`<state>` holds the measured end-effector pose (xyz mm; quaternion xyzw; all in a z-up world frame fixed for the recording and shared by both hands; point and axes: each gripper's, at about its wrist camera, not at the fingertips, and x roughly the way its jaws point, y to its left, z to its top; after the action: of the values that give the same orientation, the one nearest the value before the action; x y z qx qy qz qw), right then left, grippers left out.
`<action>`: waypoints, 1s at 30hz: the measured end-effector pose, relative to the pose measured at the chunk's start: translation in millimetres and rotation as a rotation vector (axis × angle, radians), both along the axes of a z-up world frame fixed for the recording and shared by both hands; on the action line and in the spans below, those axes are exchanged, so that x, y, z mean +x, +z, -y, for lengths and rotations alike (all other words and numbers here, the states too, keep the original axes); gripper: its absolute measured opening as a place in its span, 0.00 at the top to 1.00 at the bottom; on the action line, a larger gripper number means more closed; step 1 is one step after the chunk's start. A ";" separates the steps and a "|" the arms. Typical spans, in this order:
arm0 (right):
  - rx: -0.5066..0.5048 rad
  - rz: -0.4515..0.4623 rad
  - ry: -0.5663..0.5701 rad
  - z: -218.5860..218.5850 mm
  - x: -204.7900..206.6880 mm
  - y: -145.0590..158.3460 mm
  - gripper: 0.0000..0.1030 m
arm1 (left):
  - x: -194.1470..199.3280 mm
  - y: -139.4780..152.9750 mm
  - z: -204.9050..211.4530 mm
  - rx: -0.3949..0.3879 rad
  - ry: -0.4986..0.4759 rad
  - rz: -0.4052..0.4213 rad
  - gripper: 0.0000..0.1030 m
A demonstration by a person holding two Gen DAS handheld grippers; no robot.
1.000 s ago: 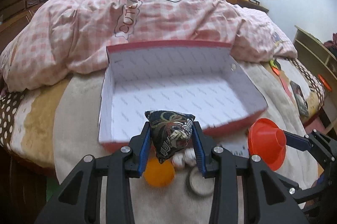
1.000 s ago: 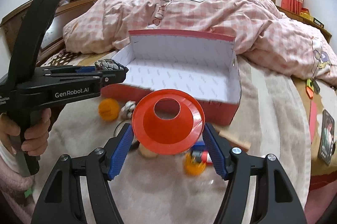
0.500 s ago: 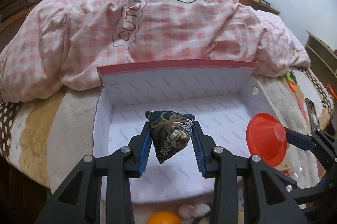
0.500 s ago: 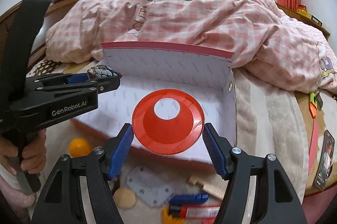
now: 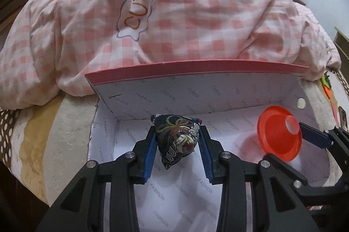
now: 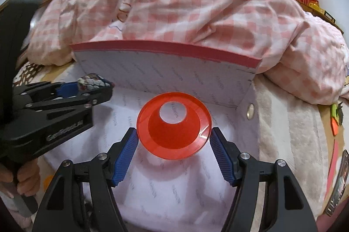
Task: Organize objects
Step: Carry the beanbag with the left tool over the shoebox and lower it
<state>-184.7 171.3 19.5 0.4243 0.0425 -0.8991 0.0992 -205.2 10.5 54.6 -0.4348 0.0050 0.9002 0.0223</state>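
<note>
My left gripper (image 5: 177, 140) is shut on a dark patterned beanbag (image 5: 177, 140) and holds it above the floor of an open box (image 5: 196, 75) with a red rim and white inside. My right gripper (image 6: 174, 136) is shut on an orange cone (image 6: 174, 133) with a hole at its tip, held above the box floor (image 6: 174, 192) near the right wall. The cone also shows in the left wrist view (image 5: 279, 133), to the right of the beanbag. The left gripper with the beanbag (image 6: 91, 81) shows at the left of the right wrist view.
A pink checked quilt (image 5: 174, 14) is heaped right behind the box's back wall. The box sits on a cream bed cover (image 6: 290, 133). A phone (image 6: 339, 184) and small orange and green items (image 6: 334, 120) lie at the bed's right edge.
Both grippers have moved forward from the front of the box to over its inside, each still holding its object. The loose objects in front of the box have dropped out of view.
</note>
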 end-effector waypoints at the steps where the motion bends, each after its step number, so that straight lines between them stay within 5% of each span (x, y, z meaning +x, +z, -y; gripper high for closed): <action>1: 0.001 0.009 -0.004 0.7 -4.2 -3.0 0.33 | -1.8 -1.8 0.3 -0.007 0.006 0.003 0.64; 15: 0.171 0.082 -0.051 17.9 -29.6 -24.5 0.33 | -11.5 -25.9 -11.8 -0.034 -0.040 0.086 0.64; 30: 0.061 0.151 -0.084 22.5 -10.5 -26.7 0.32 | -2.6 -23.5 -16.1 -0.027 -0.084 0.112 0.50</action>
<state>-195.3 148.7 -7.2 0.4950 0.0446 -0.8662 0.0513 -207.9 26.6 31.1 -0.4842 0.0341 0.8726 0.0545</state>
